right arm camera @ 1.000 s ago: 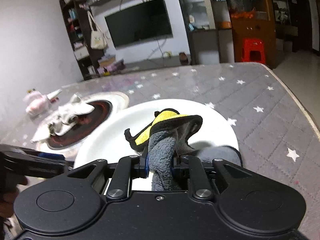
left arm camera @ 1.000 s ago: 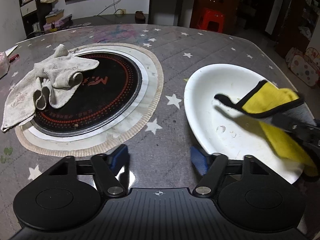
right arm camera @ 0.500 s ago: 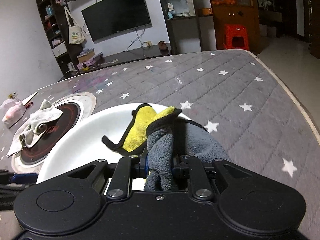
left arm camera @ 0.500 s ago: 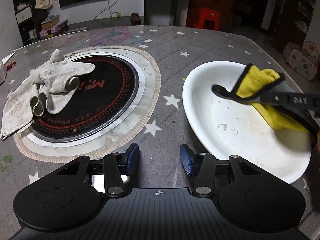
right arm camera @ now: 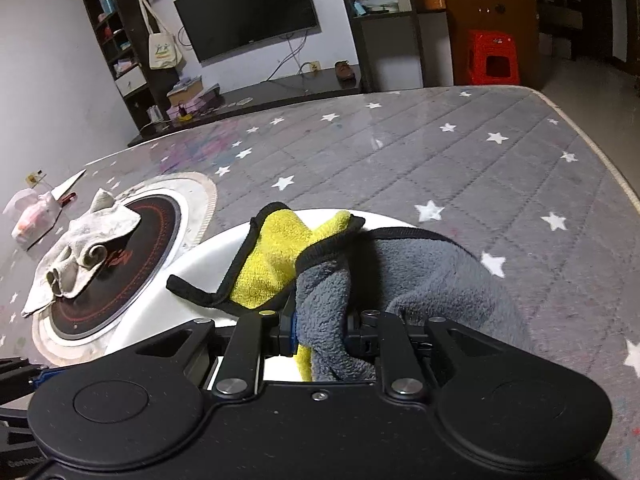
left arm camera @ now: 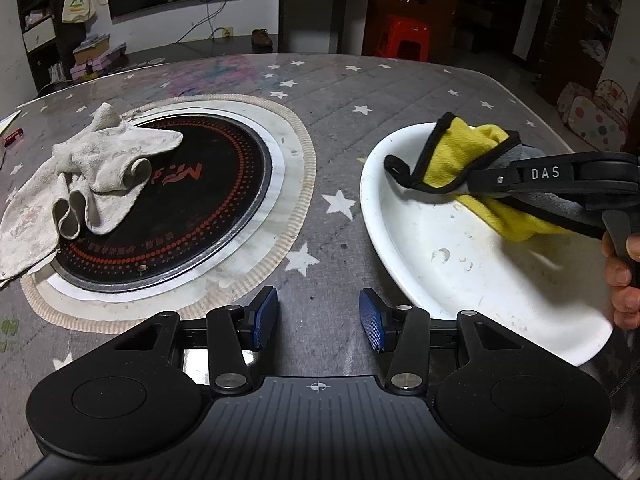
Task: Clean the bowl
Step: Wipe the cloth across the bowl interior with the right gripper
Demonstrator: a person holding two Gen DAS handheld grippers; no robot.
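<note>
On the star-patterned grey table cover (left arm camera: 400,92), the white bowl (left arm camera: 460,264) serves as the landmark: a shallow, wide dish with small crumbs and smears on its inner surface. Over the bowl's far side, the right gripper (right arm camera: 320,330) pinches a yellow-and-grey cloth (left arm camera: 460,156) between its fingers; the yellow face and black-trimmed edge hang over the bowl's far rim, and the grey side drapes back past the rim toward the table edge. The person's right hand (left arm camera: 620,272) shows at the bowl's right rim, wrapped on the gripper's handle.

Just beside the bowl's near-left rim, the left gripper (left arm camera: 318,318) hovers above the cover with its blue-padded fingers (left arm camera: 264,316) spread apart and nothing between them.

Well to the left of the bowl sits a round black cooktop (left arm camera: 180,200) ringed by a pale woven mat (left arm camera: 296,200); a crumpled off-white rag (left arm camera: 92,176) lies across its far-left part. A strip of bare cover with stars separates the mat from the bowl. Beyond the bowl the cover runs open to the table's far edge; the right edge lies near the bowl's right side. In the right wrist view, a small plastic packet (right arm camera: 34,216) rests far left of the bowl, past the cooktop.
</note>
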